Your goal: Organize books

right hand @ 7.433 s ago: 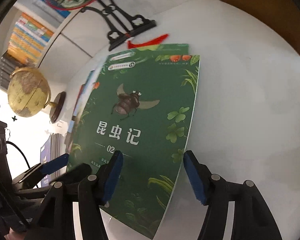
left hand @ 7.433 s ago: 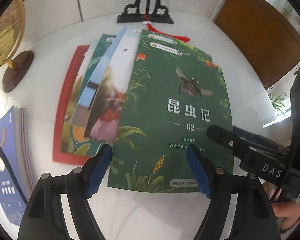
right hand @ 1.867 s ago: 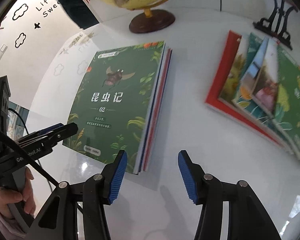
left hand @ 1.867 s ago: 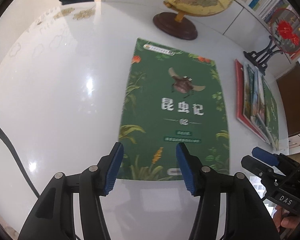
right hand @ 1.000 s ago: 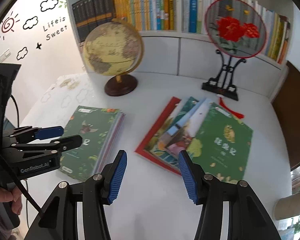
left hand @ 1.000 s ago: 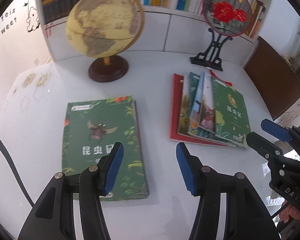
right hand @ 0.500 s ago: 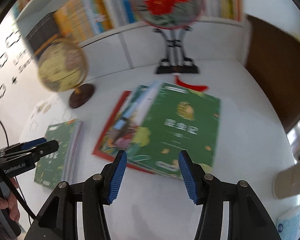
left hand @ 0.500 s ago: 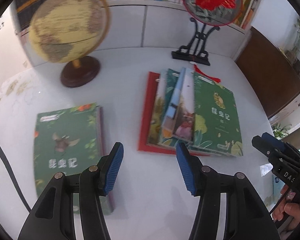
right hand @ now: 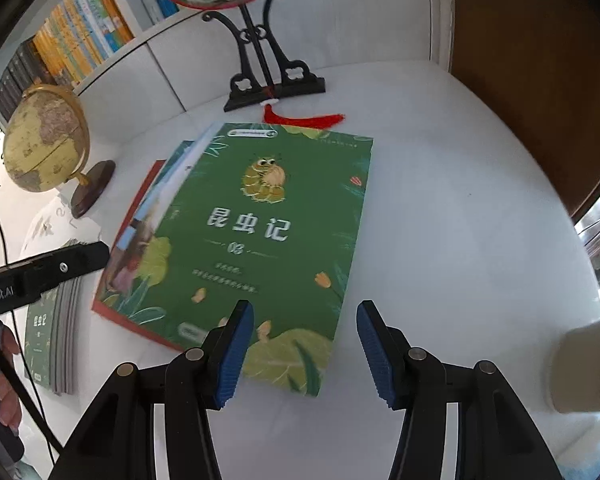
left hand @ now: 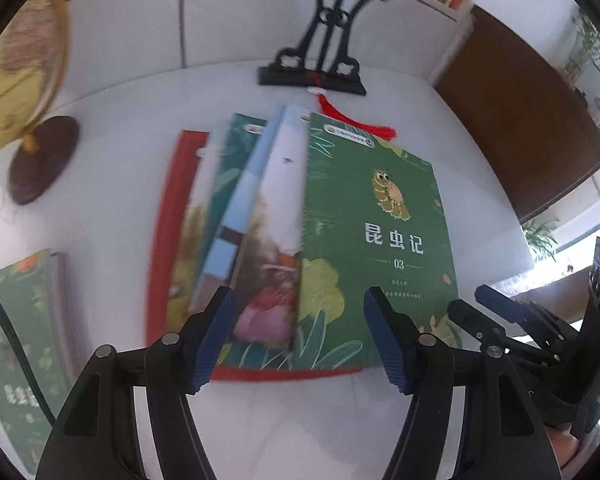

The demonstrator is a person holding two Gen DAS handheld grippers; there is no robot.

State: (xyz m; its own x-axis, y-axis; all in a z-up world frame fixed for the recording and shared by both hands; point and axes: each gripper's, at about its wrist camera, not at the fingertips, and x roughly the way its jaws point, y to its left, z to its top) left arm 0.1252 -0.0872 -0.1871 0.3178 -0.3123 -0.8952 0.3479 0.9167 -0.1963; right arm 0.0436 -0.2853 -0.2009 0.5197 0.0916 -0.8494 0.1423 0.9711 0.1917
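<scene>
A green book marked 03 [left hand: 380,232] lies on top of a fanned pile of books, above a red book [left hand: 168,240] on the white table. It also shows in the right wrist view [right hand: 268,240]. My left gripper [left hand: 300,344] is open and empty, just above the pile's near edge. My right gripper [right hand: 300,352] is open and empty over the green book's near right corner. A neat stack topped by a green book [left hand: 16,344] lies at the left, also seen in the right wrist view [right hand: 48,336].
A globe [right hand: 46,144] on a dark base stands at the back left. A black fan stand [left hand: 312,76] with a red tassel [left hand: 356,124] stands behind the pile. Bookshelves [right hand: 84,40] line the back wall. A brown cabinet [left hand: 528,128] is at the right.
Both grippers have swung from the left stack toward the fanned pile and moved closer to it. The green 02 book lies on the left stack; book 03 now tops the pile.
</scene>
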